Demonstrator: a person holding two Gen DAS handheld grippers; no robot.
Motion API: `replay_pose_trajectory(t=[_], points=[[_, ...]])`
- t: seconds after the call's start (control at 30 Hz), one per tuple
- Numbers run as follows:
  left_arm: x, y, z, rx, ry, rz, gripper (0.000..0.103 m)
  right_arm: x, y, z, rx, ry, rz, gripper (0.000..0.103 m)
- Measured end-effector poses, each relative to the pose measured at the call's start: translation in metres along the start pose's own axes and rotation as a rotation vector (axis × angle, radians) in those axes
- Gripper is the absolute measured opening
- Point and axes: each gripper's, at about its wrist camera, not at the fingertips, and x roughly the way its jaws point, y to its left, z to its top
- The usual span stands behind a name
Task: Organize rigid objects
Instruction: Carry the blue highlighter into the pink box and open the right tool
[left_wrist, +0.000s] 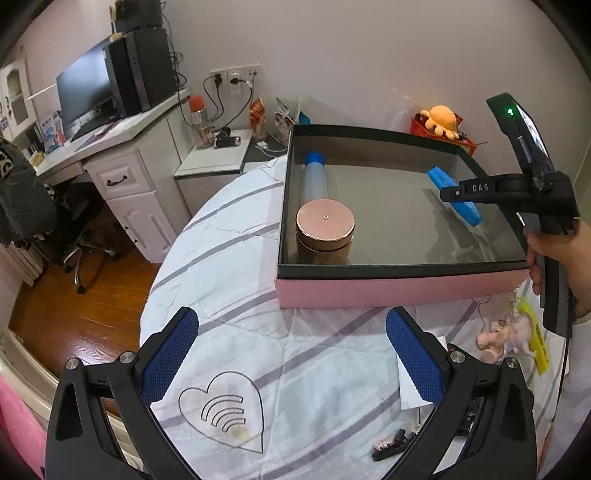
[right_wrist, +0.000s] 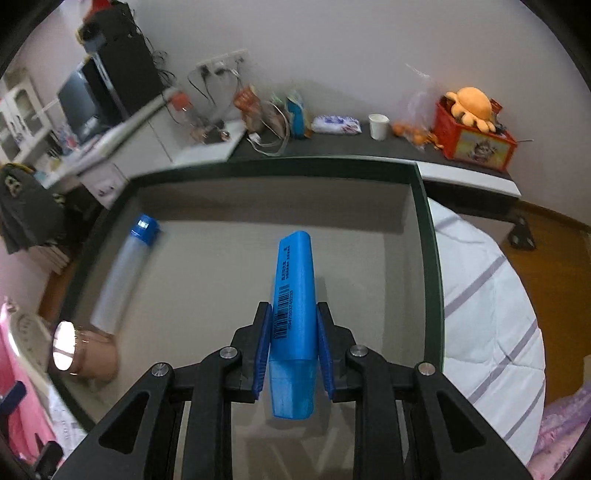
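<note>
Two views. Left wrist view: the left gripper, jaws wide apart and empty, hovers over a striped sheet in front of a pink box. Inside the box stand a rose-gold jar and a blue-capped tube.

Right wrist view: the right gripper, above the box's grey floor, clamps a flat bright-blue highlighter bearing a barcode.
</note>
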Motion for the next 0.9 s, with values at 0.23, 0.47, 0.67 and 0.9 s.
replay_pose_trajectory(t=[0.23,0.47,0.67,0.9], points=[[0.004,0.003,0.001,0.002,0.001,-0.029,0.103,-0.002,0.019,-0.007,-0.083,0.013,-0.210,0.027],[0.004,0.010,-0.006,-0.017,0.011,-0.014,0.103,-0.024,0.023,-0.011,-0.069,-0.047,-0.191,0.060],[0.005,0.012,-0.008,-0.022,0.020,-0.011,0.103,-0.021,0.021,-0.002,-0.018,0.008,0.082,0.064],[0.006,0.008,-0.008,-0.010,0.023,-0.008,0.103,0.004,0.008,0.001,0.040,0.097,0.074,0.065]])
